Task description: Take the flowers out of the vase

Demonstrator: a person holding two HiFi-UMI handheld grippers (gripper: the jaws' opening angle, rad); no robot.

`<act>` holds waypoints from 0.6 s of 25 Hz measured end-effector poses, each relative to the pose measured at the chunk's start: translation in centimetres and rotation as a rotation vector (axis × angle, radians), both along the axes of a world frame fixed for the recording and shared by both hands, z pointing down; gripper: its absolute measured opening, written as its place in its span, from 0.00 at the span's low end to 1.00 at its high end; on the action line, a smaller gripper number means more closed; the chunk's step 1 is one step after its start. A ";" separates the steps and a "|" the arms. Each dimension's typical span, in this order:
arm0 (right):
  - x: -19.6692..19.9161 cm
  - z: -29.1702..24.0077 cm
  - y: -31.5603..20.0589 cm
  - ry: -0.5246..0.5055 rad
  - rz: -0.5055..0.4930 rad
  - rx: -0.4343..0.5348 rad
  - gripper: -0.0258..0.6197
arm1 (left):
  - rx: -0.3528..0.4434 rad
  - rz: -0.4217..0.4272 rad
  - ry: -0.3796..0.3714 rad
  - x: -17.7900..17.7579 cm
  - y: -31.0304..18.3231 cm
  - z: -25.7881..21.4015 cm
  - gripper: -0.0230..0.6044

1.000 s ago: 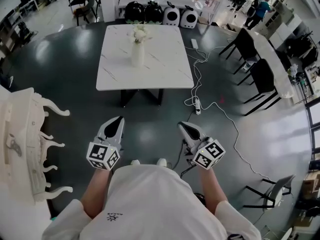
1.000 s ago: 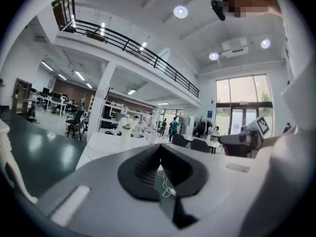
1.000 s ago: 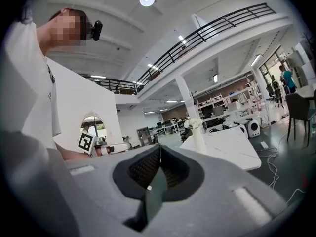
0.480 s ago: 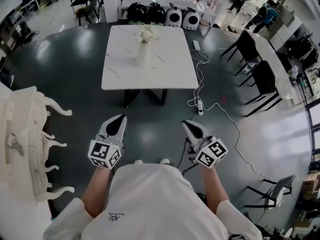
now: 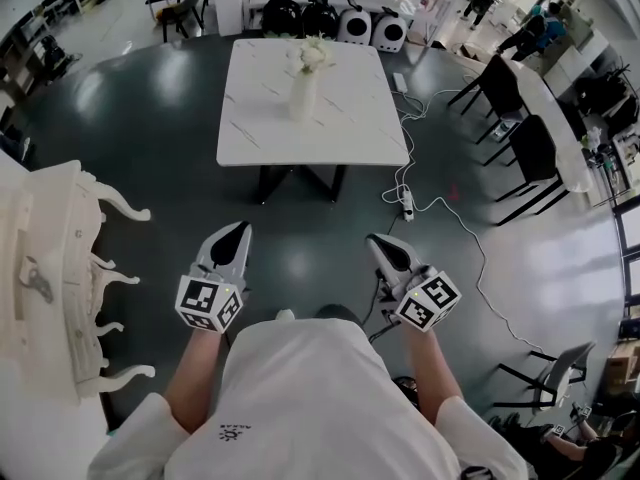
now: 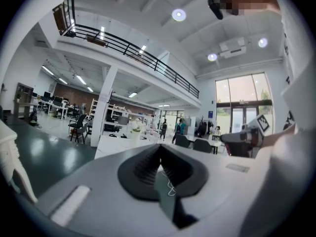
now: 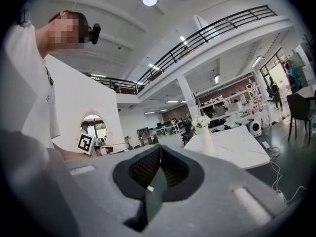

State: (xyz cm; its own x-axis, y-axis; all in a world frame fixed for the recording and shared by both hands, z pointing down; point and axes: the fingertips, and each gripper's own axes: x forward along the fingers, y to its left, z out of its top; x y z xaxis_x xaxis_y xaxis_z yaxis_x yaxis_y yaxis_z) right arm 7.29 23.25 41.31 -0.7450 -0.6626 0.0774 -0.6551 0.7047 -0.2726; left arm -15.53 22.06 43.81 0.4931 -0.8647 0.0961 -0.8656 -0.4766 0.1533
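A tall white vase (image 5: 303,96) with white flowers (image 5: 312,56) stands upright on the white marble table (image 5: 340,133), well ahead of me. Both grippers are held level over the dark floor, short of the table and far from the vase. My left gripper (image 5: 238,230) is shut with nothing in it; its jaws meet in the left gripper view (image 6: 160,147). My right gripper (image 5: 376,240) is also shut and empty (image 7: 160,147). Past the right gripper's jaws, the vase (image 7: 206,139) and flowers (image 7: 201,121) show to the right.
A white ornate piece of furniture (image 5: 50,268) stands close at my left. A white cable with a power strip (image 5: 407,203) runs over the floor right of the table. Black chairs (image 5: 520,128) line a long table at right. Bags and carriers (image 5: 330,23) sit behind the table.
The table and vase have shifted right and slightly nearer in the head view as I move forward. Both grippers travelled with me and stayed shut.
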 end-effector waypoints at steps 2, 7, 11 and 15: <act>-0.6 -0.1 0.4 -0.008 -0.003 -0.002 0.04 | -0.004 -0.002 0.002 -0.6 0.6 0.2 0.02; -1.7 0.8 1.2 0.012 -0.019 -0.009 0.04 | -0.010 0.005 0.013 -1.4 1.3 0.7 0.02; -2.0 0.8 1.0 0.030 -0.024 -0.005 0.04 | -0.004 0.025 0.005 -1.4 1.5 0.7 0.02; -2.2 0.9 0.3 0.019 -0.033 -0.006 0.04 | -0.005 0.020 0.008 -1.3 1.3 1.1 0.02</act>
